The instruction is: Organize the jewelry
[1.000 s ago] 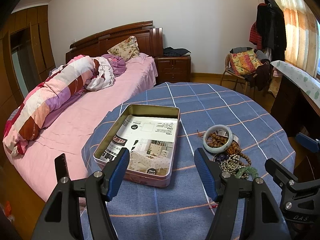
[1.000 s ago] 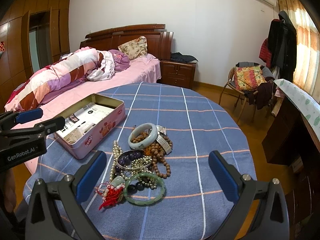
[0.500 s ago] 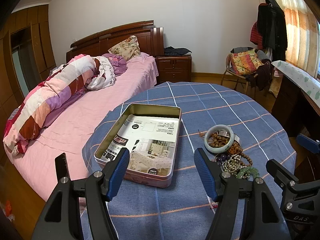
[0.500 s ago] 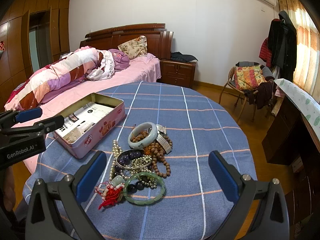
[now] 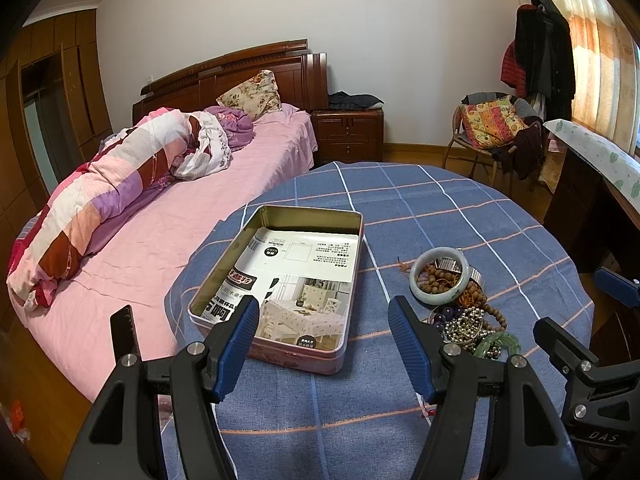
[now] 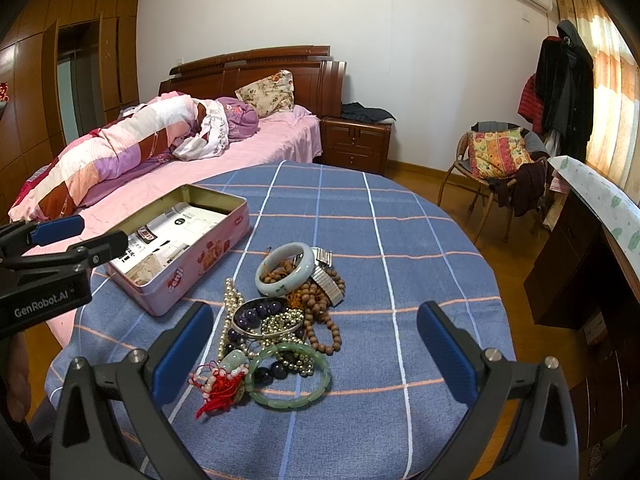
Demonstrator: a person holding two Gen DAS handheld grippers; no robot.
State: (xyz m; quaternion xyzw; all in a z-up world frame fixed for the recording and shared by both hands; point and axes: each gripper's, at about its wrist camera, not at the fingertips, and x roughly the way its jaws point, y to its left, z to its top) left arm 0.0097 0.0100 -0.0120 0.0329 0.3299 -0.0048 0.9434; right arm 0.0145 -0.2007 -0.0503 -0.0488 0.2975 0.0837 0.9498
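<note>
A pile of jewelry lies on the blue checked tablecloth: a pale jade bangle, a green bangle, wooden bead strings, pearl and metal chains, a red tassel charm. The pile also shows in the left wrist view. An open pink tin lined with printed paper sits left of it; it also shows in the right wrist view. My left gripper is open above the tin's near edge. My right gripper is open, hovering over the pile's near side.
The round table drops off at its near and right edges. A bed with a pink cover is close on the left. A dark desk stands to the right, a chair with cushions behind.
Both grippers have drifted very slightly; the jewelry and the tin lie as before. Both stay open.
</note>
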